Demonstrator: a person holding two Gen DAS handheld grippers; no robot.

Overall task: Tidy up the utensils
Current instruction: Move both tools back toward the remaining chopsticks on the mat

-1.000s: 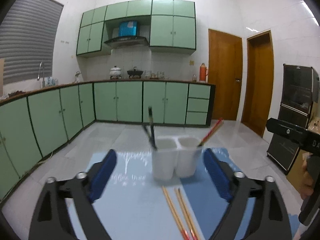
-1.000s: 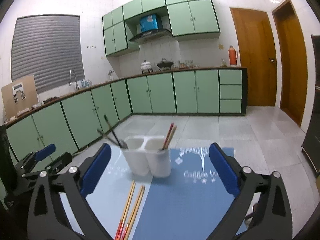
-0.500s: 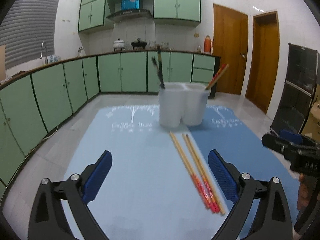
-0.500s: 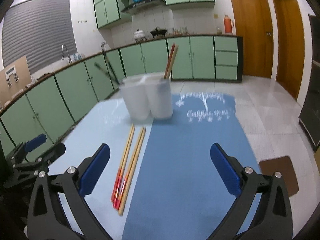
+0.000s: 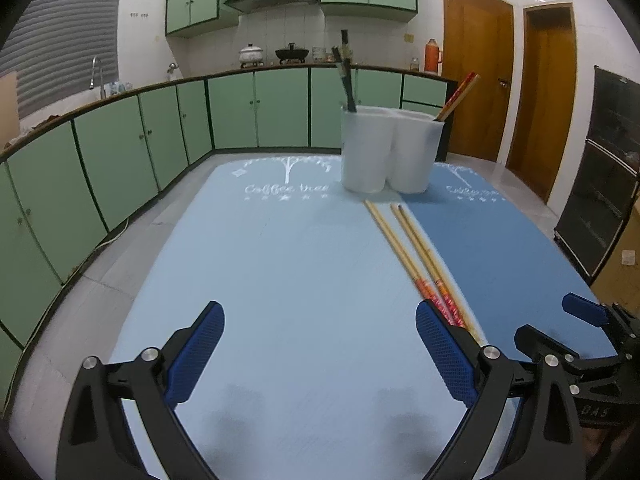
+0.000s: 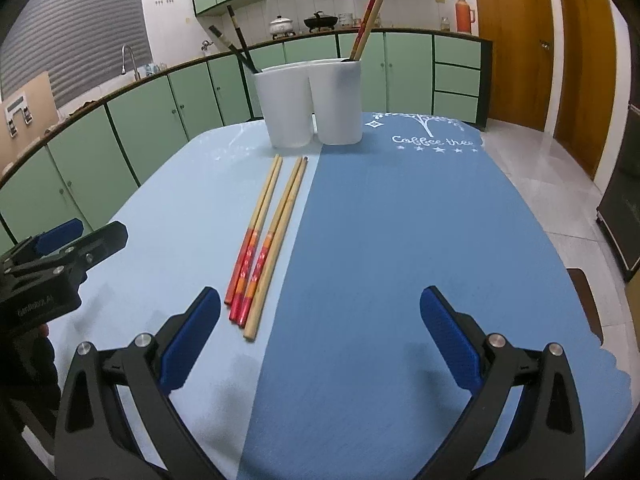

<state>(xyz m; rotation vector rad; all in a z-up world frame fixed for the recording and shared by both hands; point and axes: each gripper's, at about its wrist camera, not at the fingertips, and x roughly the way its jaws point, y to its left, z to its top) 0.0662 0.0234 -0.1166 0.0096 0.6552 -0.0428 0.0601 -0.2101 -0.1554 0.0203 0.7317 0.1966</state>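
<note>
Wooden chopsticks [image 6: 262, 236], matt white plastic holder [image 6: 310, 102] – smooth blue mat [image 6: 400, 240]

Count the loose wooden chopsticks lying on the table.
3. The red-ended wooden chopsticks lie side by side on the light blue mat, before the white two-cup holder; one more might be hidden underneath.

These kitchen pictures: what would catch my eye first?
Probably the white two-cup holder at the far end of the blue mat, black chopsticks leaning out of one cup and red-tipped ones out of the other. Next, the loose chopsticks lying on the mat before it. Both grippers, left and right, hover open and empty.
</note>
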